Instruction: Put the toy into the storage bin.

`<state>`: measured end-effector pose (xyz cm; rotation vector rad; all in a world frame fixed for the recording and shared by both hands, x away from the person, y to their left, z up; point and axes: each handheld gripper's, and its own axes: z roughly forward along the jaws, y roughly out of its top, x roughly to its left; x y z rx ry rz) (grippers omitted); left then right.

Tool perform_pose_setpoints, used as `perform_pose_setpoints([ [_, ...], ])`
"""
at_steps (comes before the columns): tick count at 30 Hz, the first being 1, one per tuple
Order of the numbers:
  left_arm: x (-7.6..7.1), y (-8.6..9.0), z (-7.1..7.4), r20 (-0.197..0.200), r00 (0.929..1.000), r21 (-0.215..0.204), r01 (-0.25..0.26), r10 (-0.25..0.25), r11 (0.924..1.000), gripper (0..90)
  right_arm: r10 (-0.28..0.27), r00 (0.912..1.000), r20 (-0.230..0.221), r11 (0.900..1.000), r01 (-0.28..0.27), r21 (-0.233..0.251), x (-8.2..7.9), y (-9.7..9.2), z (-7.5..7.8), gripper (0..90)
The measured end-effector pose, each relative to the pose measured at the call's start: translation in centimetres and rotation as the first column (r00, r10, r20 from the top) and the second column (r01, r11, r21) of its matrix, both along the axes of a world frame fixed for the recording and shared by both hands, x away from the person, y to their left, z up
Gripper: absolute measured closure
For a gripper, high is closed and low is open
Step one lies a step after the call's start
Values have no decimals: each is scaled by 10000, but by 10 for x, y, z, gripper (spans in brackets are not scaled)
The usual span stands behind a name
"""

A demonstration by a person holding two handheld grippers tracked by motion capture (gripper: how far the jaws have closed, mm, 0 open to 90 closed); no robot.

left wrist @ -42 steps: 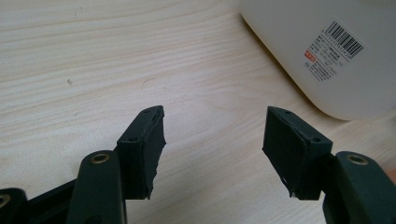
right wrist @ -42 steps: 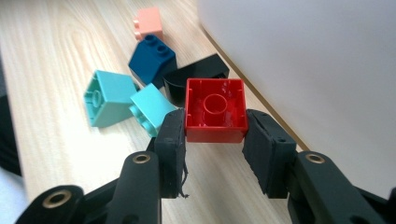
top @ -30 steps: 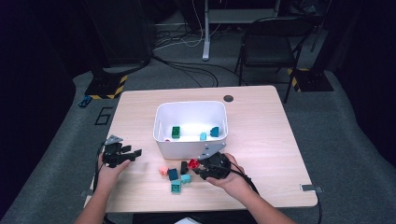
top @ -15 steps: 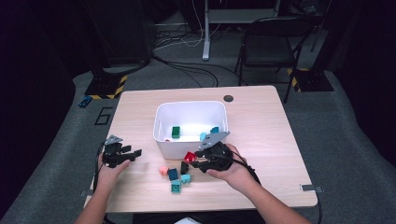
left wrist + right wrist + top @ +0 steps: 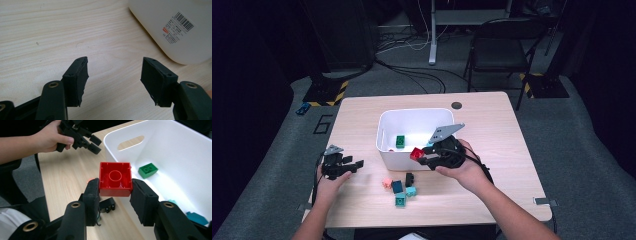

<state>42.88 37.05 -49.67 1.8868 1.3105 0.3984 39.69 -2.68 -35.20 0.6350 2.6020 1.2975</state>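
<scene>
My right gripper (image 5: 422, 157) is shut on a red brick (image 5: 416, 153) and holds it in the air at the front rim of the white bin (image 5: 402, 159). In the right gripper view the red brick (image 5: 115, 179) shows its hollow underside between the pads of that gripper (image 5: 115, 188). A green brick (image 5: 148, 170) and teal bricks (image 5: 196, 218) lie inside the bin (image 5: 175, 155). My left gripper (image 5: 353, 165) rests at the table's left, open with nothing between its jaws (image 5: 113, 72). The bin's labelled wall (image 5: 160, 22) lies ahead of it to the right.
Several loose bricks lie on the table in front of the bin: pink (image 5: 387, 183), black (image 5: 409, 178), dark teal (image 5: 397, 186), light teal (image 5: 411, 191) and green (image 5: 400, 200). A round cable hole (image 5: 456, 105) sits near the table's far edge. A chair (image 5: 497, 45) stands beyond.
My right gripper has risen from the table beside the loose bricks up to the bin's front rim, with the red brick in it. The left gripper has stayed put.
</scene>
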Motion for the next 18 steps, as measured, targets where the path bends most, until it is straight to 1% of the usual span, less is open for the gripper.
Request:
perform_pose_setpoints([
  [3, 0, 0, 0, 6, 10000, -3, -4, 4, 10000, 380, -86, 9998, 168, 9999, 87, -84, 7, -1, 5, 586],
  [5, 0, 0, 0, 2, 10000, -3, -6, 6, 10000, 380, -280, 9995, 153, 9996, 281, -57, 11, -1, 9, 586],
  [7, 0, 0, 0, -3, 10000, -6, -5, 5, 10000, 380, -247, 9995, 212, 9997, 248, -43, 15, -2, 12, 586],
  [9, 0, 0, 0, -5, 10000, -7, -5, 5, 10000, 380, -444, 9987, 269, 9990, 445, -36, 20, -1, 16, 586],
  [18, 0, 0, 0, 4, 10000, -6, 7, -7, 10000, 380, -754, 9964, 384, 9971, 756, -34, 38, 0, 23, 586],
])
